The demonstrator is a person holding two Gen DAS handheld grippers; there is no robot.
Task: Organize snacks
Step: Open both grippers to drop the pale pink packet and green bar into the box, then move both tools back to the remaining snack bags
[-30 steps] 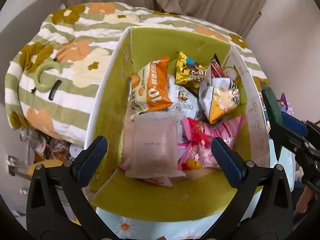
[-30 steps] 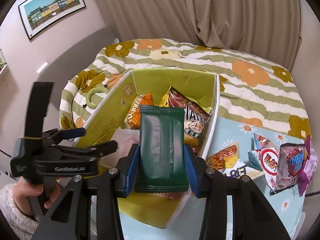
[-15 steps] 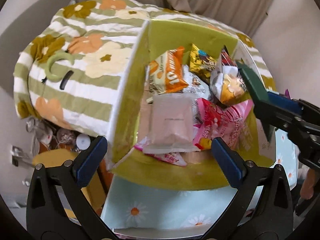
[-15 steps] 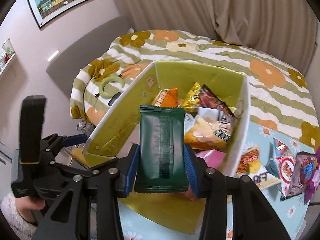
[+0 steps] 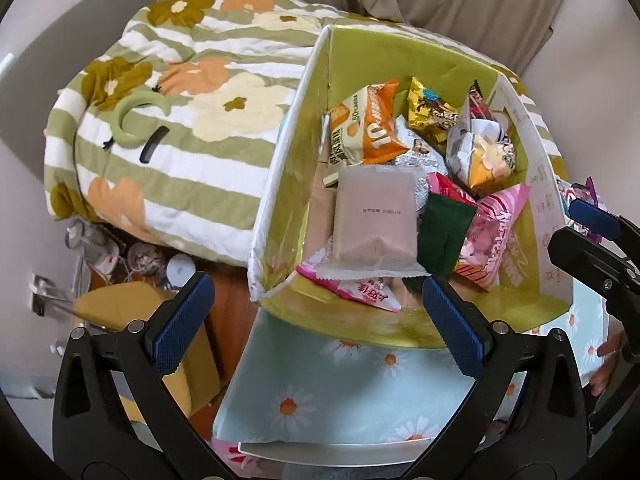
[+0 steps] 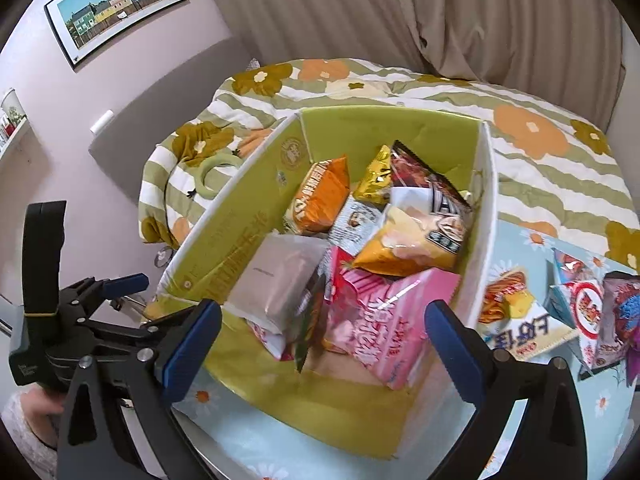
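Left gripper (image 5: 318, 314) at bottom of its view, blue pads wide apart, nothing between them, hovering over the near edge of the table (image 5: 320, 392) with its daisy cloth. Right gripper (image 6: 322, 342) likewise spread wide and empty, poised above the near end of the box (image 6: 224, 216).

Box is green inside, white outside, near flap folded flat on the cloth. Nearest in the box: green pack (image 5: 444, 236), tilted, wedged between the pale pack (image 5: 374, 216) and the pink bag (image 5: 494, 232); in the right view only its dark edge shows (image 6: 310, 320) between those two. Pale pack lies flat on top of the pile, left of centre. Under it a pink-white wrapper (image 5: 360, 288) sticks out toward the flap.

Further back: orange bag (image 5: 368, 128) leaning near the left wall, gold pack (image 5: 430, 110) behind it, yellow chip bag (image 6: 408, 240) on the right side resting on the pink bag, a dark red bag (image 6: 424, 184) behind that.

Outside the box, on the cloth right of it: loose snacks (image 6: 516, 320) still lying there, several packs touching.

Beyond: striped floral blanket (image 6: 400, 84), then curtain (image 6: 440, 12). Framed picture (image 6: 116, 4) on left wall.
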